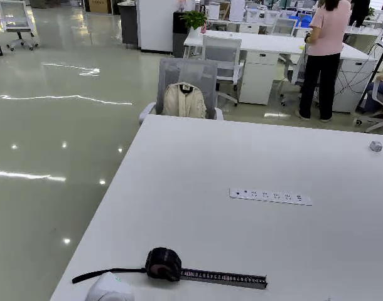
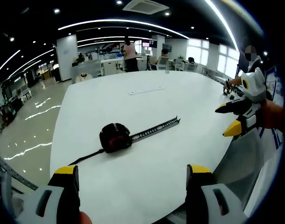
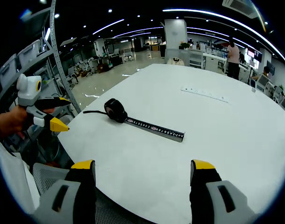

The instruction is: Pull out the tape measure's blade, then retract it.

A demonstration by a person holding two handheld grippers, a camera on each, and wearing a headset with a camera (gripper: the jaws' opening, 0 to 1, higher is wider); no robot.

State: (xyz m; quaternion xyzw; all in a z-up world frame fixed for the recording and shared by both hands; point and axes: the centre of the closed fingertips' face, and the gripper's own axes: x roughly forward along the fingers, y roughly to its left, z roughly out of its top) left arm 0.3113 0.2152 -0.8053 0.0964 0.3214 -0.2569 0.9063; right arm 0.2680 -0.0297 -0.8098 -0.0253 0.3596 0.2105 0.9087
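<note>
The tape measure (image 1: 163,263) lay on the white surface (image 1: 242,157) close to its near edge, the black case flat and touched by neither gripper. In the head view its blade (image 1: 224,277) ran out from the case to the right, flat on the surface with the markings up. A black wrist strap (image 1: 107,273) trailed from the case's other side toward the surface's edge.

The left gripper (image 2: 132,172) hung short of the tape measure on the strap's side, its jaws spread wide with nothing between them. In its own view the case sat ahead, between the lines of the two jaws. The right gripper (image 3: 143,164) was held back from the tape measure on the blade's side, its jaws also parted and empty. Each gripper view showed the other gripper out to the side of the tape measure, just past the surface's edge, yellow-tipped jaws apart.

Beyond the tape measure and well apart from it, a white power strip (image 1: 270,197) lay flat on the surface. Farther beyond, an office chair (image 1: 186,72) with a pale jacket (image 1: 184,100) over its back stood at the far edge.
</note>
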